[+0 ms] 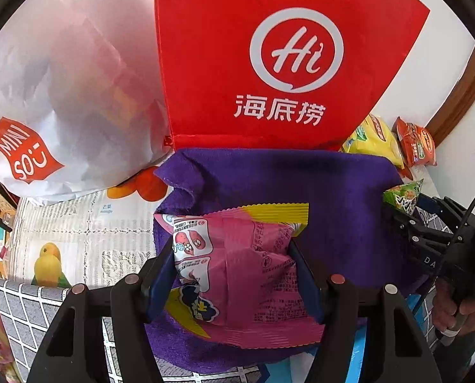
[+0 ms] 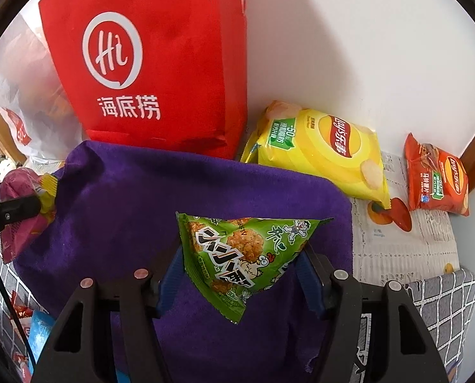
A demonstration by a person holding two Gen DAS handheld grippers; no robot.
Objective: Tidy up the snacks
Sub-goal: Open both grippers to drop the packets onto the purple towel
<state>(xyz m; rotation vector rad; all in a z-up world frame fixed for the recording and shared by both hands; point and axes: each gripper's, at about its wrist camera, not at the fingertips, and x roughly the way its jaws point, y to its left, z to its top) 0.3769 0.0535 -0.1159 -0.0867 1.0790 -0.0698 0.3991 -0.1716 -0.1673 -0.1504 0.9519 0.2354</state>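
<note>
Clamped in the left gripper [image 1: 232, 263], a pink snack packet [image 1: 237, 274] hangs over a purple towel [image 1: 333, 198]; the right gripper [image 2: 242, 263] pinches a green snack packet [image 2: 237, 252], lower centre of frame

We see a tabletop covered by a grey grid-pattern cloth [image 2: 441, 300] with a newsprint-style fruit-and-bird sheet [image 1: 78, 223] laid over its far part. On that: purple towel [image 2: 141, 207] spread mid-surface, red Hi bag [image 2: 161, 63] upright just behind it, white Miniso bag [image 1: 62, 95] at the red bag's left. Right of the red bag, a yellow Lay's pack [image 2: 320, 153] and, apart from it near the wall, a smaller red Lay's pack [image 2: 435, 182] lie on the sheet.
</note>
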